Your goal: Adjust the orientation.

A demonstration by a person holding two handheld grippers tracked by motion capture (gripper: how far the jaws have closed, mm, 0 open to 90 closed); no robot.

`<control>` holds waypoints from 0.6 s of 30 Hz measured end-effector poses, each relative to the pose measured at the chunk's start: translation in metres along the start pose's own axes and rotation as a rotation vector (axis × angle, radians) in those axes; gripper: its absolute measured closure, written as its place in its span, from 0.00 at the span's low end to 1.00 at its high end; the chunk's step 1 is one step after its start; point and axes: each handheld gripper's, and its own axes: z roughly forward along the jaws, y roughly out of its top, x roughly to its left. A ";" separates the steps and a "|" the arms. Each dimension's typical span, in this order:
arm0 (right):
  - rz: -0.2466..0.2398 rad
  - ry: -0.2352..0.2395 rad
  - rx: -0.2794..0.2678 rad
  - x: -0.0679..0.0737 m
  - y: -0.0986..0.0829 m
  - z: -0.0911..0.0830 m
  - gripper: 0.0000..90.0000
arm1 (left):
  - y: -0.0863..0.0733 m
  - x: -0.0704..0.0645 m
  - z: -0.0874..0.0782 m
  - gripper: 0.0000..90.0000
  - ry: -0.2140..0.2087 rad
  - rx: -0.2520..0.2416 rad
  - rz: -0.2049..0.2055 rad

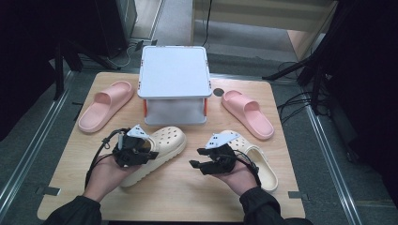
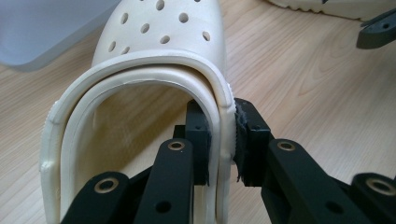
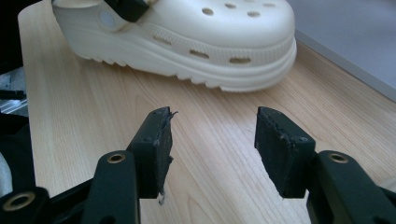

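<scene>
High view: table (image 1: 187,197) evenly and brightly lit from above; surroundings beyond its edges fall to near black. Shadows are soft and short, darkest under the white stand (image 1: 173,75). The picture is slightly soft, low in detail.

Left gripper view: clog (image 2: 159,56) sharp at its rim, mild glare on the toe; nearest jaw parts blurred.

Right gripper view: bright wood, pale glare between the jaws, far corners soft.

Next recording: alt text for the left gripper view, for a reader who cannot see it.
The left hand-held gripper pinches the side rim of a cream perforated clog, one jaw inside the opening and one outside. The clog is over a light wooden table.
</scene>
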 end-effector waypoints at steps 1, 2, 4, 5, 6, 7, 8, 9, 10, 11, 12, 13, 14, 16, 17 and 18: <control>0.008 -0.004 0.002 0.000 -0.001 -0.001 0.52 | 0.003 -0.004 0.006 0.86 -0.011 0.008 0.012; 0.011 -0.006 0.000 0.000 -0.002 -0.001 0.52 | 0.004 -0.006 0.009 0.86 -0.021 0.017 0.018; 0.018 -0.015 0.000 0.000 -0.003 -0.001 0.52 | 0.006 -0.008 0.014 0.86 -0.023 0.028 0.034; 0.022 -0.017 0.000 0.000 -0.004 -0.001 0.52 | 0.006 -0.009 0.016 0.86 -0.027 0.029 0.033; 0.024 -0.019 -0.001 0.000 -0.004 -0.001 0.52 | 0.006 -0.009 0.017 0.86 -0.034 0.032 0.034; 0.024 -0.019 -0.001 0.000 -0.004 -0.001 0.52 | 0.006 -0.009 0.017 0.86 -0.034 0.032 0.034; 0.024 -0.022 0.000 -0.001 -0.005 -0.001 0.52 | 0.006 -0.009 0.019 0.86 -0.047 0.039 0.035; 0.028 -0.026 -0.002 -0.001 -0.005 0.000 0.53 | 0.006 -0.009 0.020 0.85 -0.045 0.039 0.037; 0.028 -0.026 -0.002 -0.001 -0.005 0.000 0.53 | 0.006 -0.009 0.020 0.85 -0.045 0.039 0.037; 0.036 -0.025 -0.008 -0.002 -0.005 0.001 0.54 | 0.006 -0.010 0.021 0.85 -0.053 0.050 0.038; 0.043 -0.023 -0.008 -0.002 -0.005 0.002 0.57 | 0.006 -0.010 0.021 0.85 -0.053 0.050 0.038; 0.045 -0.016 -0.013 -0.002 -0.005 0.003 0.59 | 0.005 -0.010 0.021 0.84 -0.056 0.048 0.047; 0.045 -0.016 -0.013 -0.002 -0.005 0.003 0.59 | 0.005 -0.010 0.021 0.84 -0.056 0.048 0.047; 0.045 -0.009 -0.018 -0.001 -0.003 0.006 0.61 | 0.005 -0.010 0.018 0.81 -0.087 0.043 0.049; 0.049 -0.008 -0.020 0.000 -0.003 0.007 0.61 | 0.005 -0.010 0.017 0.79 -0.093 0.036 0.049; 0.046 -0.012 -0.021 0.000 -0.002 0.007 0.62 | 0.005 -0.011 0.015 0.77 -0.097 0.032 0.057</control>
